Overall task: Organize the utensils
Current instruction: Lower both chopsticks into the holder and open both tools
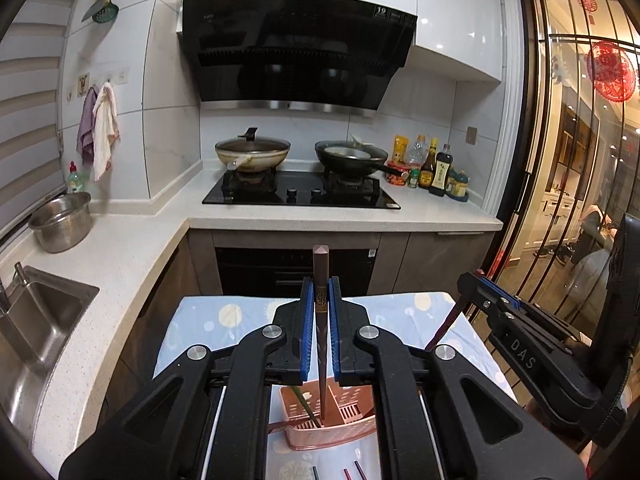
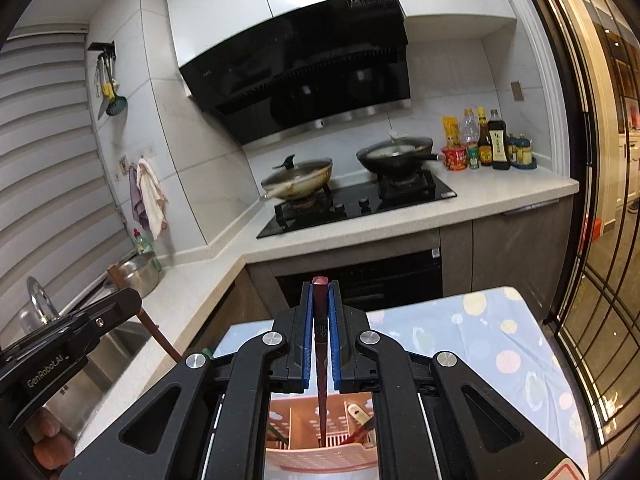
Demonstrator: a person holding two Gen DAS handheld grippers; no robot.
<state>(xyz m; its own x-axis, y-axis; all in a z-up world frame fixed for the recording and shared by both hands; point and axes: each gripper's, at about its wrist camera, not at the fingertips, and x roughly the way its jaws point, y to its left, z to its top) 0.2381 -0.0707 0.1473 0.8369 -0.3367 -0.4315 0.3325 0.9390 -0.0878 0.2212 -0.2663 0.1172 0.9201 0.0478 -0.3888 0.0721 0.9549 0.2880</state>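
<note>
In left hand-held gripper (image 1: 320,304), dark-brown chopstick (image 1: 321,276).

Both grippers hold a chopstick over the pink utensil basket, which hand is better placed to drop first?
Probably right. The right gripper holds its chopstick with the tip already inside the pink basket. The left gripper's chopstick looks similarly lowered, so it's close.

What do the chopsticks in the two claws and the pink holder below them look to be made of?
Left claw's chopstick: dark brown with a smooth faceted end and a gold emblem, probably lacquered wood or resin. Right claw's chopstick: the same look, redder at its glossy tip. Pink holder: moulded plastic, judging by its uniform colour, thin walls and slotted vents.
</note>
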